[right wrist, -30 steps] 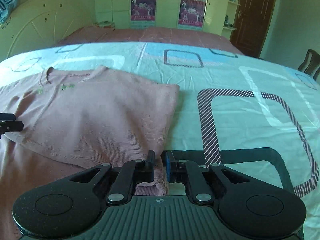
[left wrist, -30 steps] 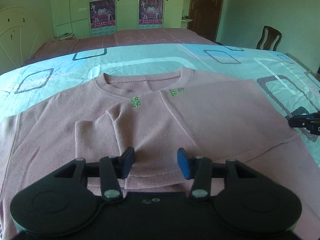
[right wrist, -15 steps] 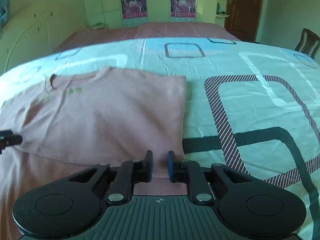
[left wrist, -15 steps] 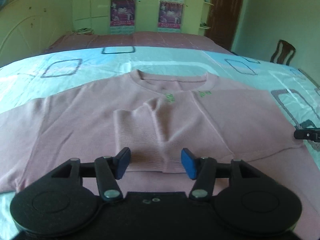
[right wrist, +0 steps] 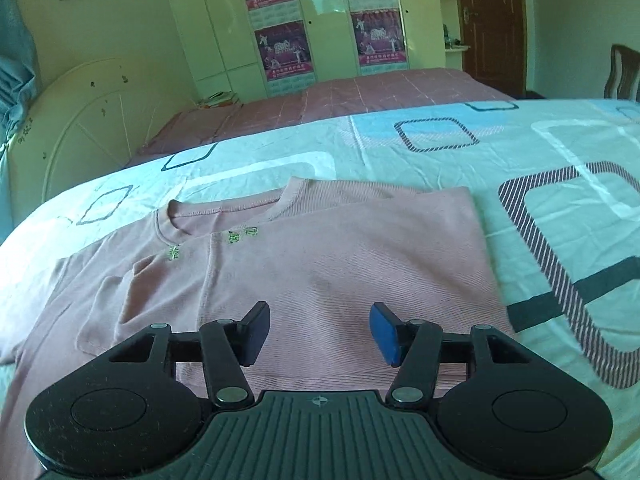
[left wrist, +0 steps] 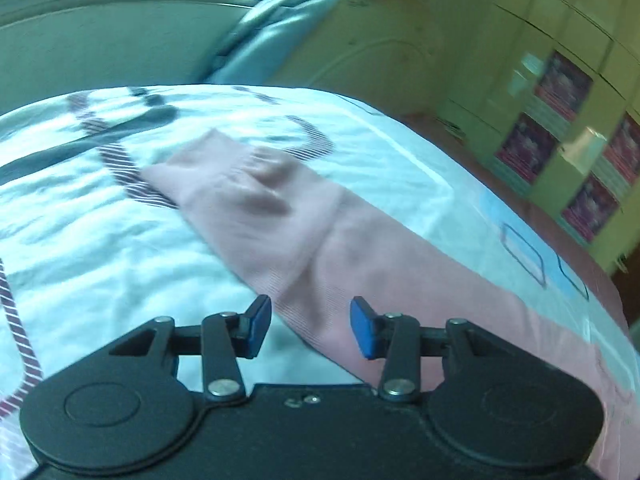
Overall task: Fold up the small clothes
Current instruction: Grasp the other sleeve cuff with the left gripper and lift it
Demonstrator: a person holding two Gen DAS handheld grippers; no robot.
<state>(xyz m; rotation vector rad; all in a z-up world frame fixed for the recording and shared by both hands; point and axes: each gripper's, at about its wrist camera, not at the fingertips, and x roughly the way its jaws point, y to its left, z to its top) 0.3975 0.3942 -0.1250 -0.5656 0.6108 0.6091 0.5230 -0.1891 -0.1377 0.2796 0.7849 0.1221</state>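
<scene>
A pink sweater [right wrist: 340, 248] lies flat on the patterned bedsheet [right wrist: 440, 152], neckline [right wrist: 224, 210] away from me, its right side folded in over the chest. My right gripper [right wrist: 320, 332] hovers over the sweater's lower part; its jaws are closing, and no cloth is pinched between the blue pads. In the blurred, tilted left wrist view, the sweater's outstretched sleeve [left wrist: 280, 216] runs up and to the left across the sheet [left wrist: 100, 260]. My left gripper [left wrist: 310, 330] is over that sleeve's near edge, jaws closing, pads apart and not pressing on the cloth.
A cream headboard [right wrist: 80, 128] stands at the left. Beyond the sheet are a second bed with a pink cover [right wrist: 340, 96], a wardrobe with posters [right wrist: 320, 20], a dark door [right wrist: 492, 24] and a chair [right wrist: 624, 72]. A blue curtain [left wrist: 280, 32] hangs past the sleeve.
The left gripper swung far left and rolled, from the sweater's front to the outstretched sleeve. The right gripper's jaws went from nearly shut at the sweater's right hem to wide apart, and it shifted left.
</scene>
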